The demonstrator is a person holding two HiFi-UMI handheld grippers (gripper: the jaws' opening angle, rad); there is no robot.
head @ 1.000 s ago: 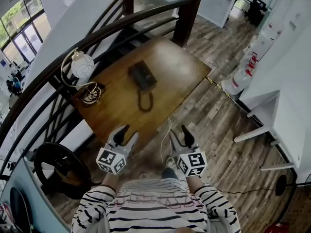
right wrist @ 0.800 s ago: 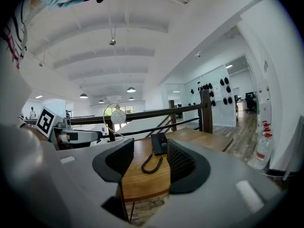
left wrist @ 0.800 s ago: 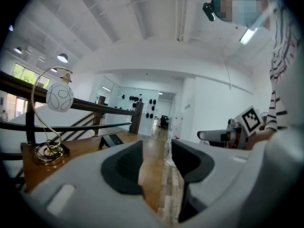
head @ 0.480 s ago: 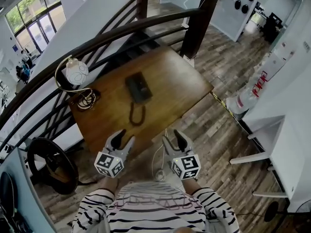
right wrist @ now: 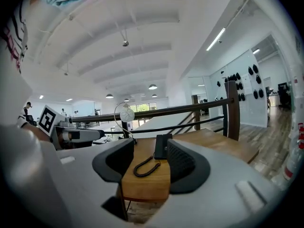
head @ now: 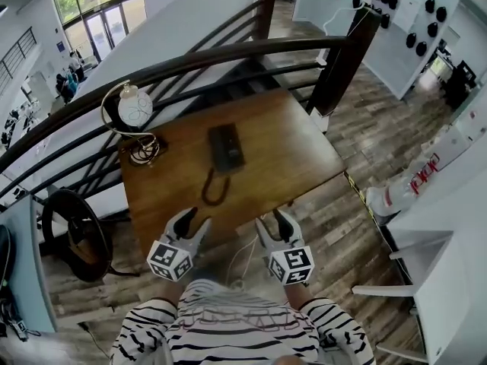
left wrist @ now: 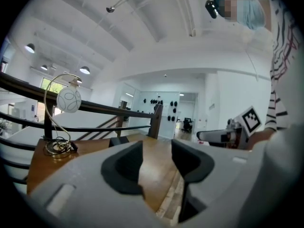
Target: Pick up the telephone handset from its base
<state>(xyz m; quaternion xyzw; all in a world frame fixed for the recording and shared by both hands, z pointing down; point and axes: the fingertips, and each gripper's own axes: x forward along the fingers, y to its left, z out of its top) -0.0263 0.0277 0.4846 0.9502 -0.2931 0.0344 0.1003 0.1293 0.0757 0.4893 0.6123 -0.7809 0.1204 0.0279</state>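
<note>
Wooden table bearing black telephone and coiled cord, left gripper and right gripper, jaws apart, empty

In the head view the telephone is a small dark slab on the desk, too small to tell handset from base. In the left gripper view a dark block peeps over one of the jaws of the left gripper, and whether it is the telephone cannot be told. In the right gripper view the right gripper covers the telephone's lower right edge with one of its jaws.
</note>
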